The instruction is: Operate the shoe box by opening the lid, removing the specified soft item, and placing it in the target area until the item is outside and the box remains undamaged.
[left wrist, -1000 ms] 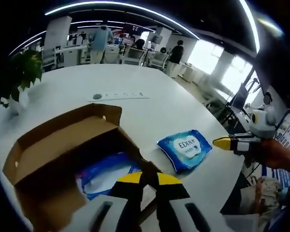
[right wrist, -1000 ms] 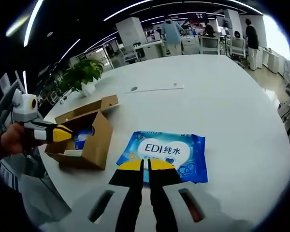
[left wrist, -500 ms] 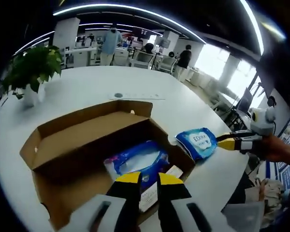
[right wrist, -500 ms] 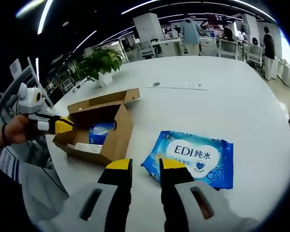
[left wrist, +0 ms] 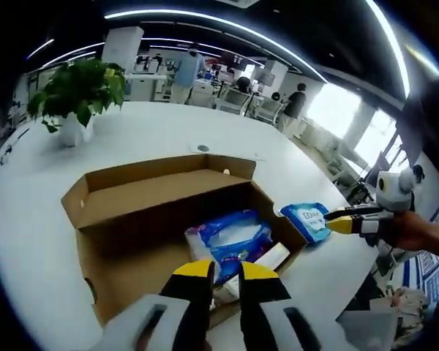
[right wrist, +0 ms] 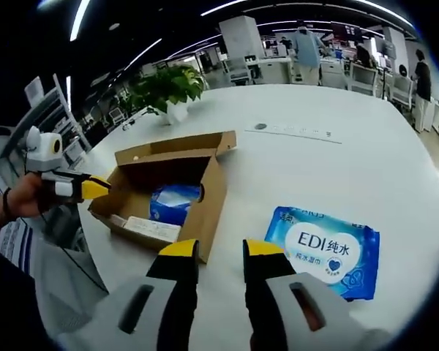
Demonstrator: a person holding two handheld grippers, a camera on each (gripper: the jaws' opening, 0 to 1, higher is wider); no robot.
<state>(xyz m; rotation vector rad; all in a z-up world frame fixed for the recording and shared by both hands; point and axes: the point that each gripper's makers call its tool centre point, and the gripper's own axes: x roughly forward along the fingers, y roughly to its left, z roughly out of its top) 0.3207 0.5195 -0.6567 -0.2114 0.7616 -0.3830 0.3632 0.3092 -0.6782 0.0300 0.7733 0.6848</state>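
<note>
Two grippers hover over the white tabletop (right wrist: 366, 146), both with fingers apart and holding nothing. From the left gripper (left wrist: 218, 269), the open shoe box (left wrist: 132, 212) lies at 12 o'clock, a blue soft pack (left wrist: 230, 238) inside it. From the right gripper (right wrist: 221, 248), the wipes packet (right wrist: 325, 248) lies at 2 o'clock, outside the box. A potted plant (right wrist: 164, 88) stands behind.

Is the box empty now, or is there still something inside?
Not empty. The open box holds a blue pack and a white card; another blue pack lies flat on the table outside it.
</note>
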